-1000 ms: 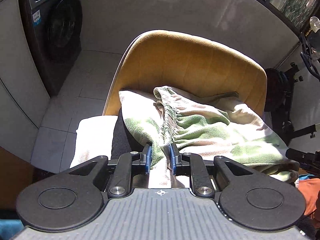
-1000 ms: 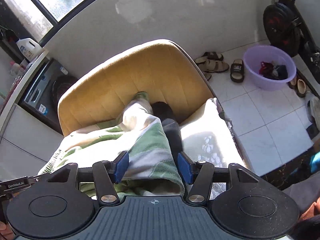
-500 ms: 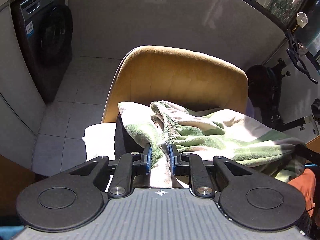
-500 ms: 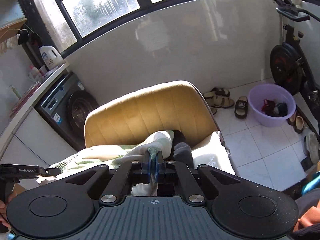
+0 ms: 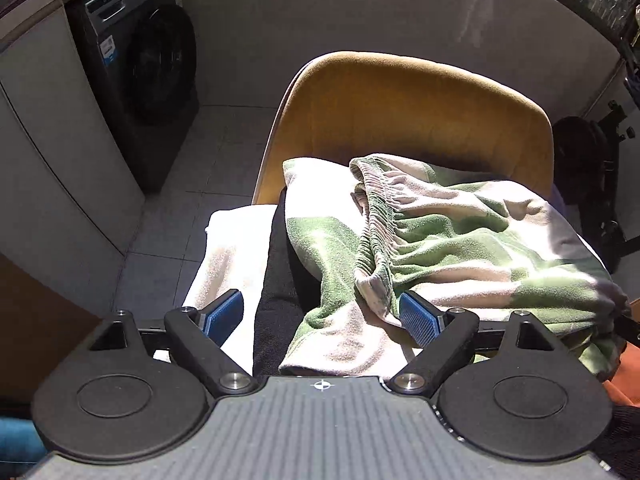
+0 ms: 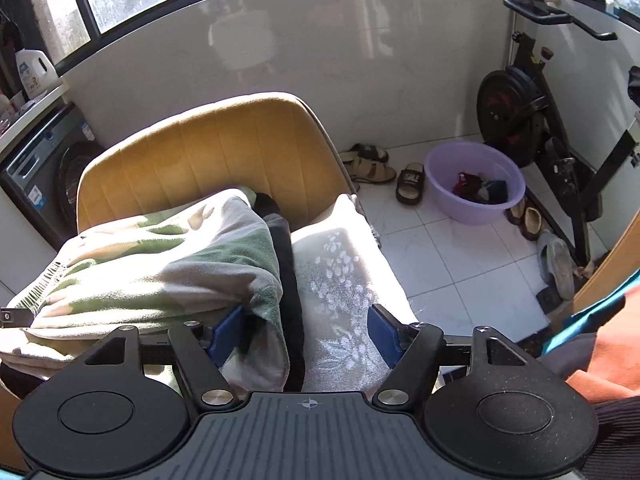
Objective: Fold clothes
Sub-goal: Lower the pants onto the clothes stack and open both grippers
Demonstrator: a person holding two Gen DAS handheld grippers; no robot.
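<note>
The mustard chair [image 5: 408,120] fills the middle of both views, its seat piled with laundry; on top lies the green-and-cream fleece garment [image 5: 452,240], its gathered waistband toward the left side, spread over a black garment [image 5: 280,280] and a white towel [image 6: 340,280]; the left gripper [image 5: 320,316] has just been opening and now stands spread, the fleece hem lying loose between its blue pads, pinched a moment ago; the right gripper [image 6: 306,334] has likewise just been opening, spread over the garment's edge without pressing; this fold looks laid down, so the next grasp can be chosen.
</note>
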